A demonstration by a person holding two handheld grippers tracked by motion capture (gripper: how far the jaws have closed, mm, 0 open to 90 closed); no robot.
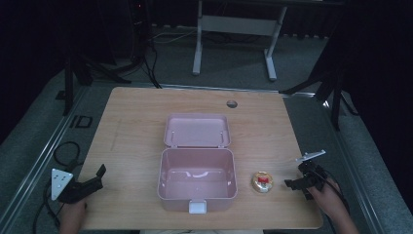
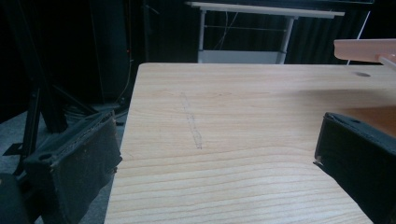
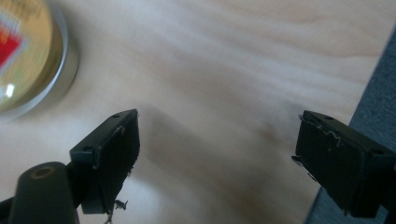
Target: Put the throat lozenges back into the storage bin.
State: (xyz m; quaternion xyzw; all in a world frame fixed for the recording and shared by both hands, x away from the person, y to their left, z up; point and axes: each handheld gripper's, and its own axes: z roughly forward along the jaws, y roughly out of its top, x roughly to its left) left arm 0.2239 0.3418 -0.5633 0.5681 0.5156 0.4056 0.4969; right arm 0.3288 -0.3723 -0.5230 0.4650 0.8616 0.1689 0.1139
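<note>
One pale pink plastic box (image 1: 197,179) with rounded corners sits open near the middle of the light wood-grain desk (image 1: 136,122), toward the person's edge. Its smooth, shallow basin holds nothing that can be made out, and a small white latch (image 1: 197,207) hangs at the centre of its near wall. The matching pink hinged lid (image 1: 197,130) lies flat on the far side, its inside turned up. Just beside the box on its right, apart from it, rests a small round gold-coloured tin (image 1: 262,182) with a red mark on its glossy top and a silvery metal rim; the right claw view catches its edge blurred at the upper left (image 3: 28,56).

Near the desk's right edge, the right claw (image 1: 294,184) is held in a hand (image 1: 331,195), pointing toward the tin; its two black, matte-padded jaws stand wide apart over bare wood and grip nothing. At the left near corner, the left claw (image 1: 97,176), with a grey three-cornered plate (image 1: 60,182) on top, is likewise spread wide and empty, its frayed black pads (image 2: 84,158) framing the desk's grain and a faint pencil-like scratch (image 2: 192,126).
</note>
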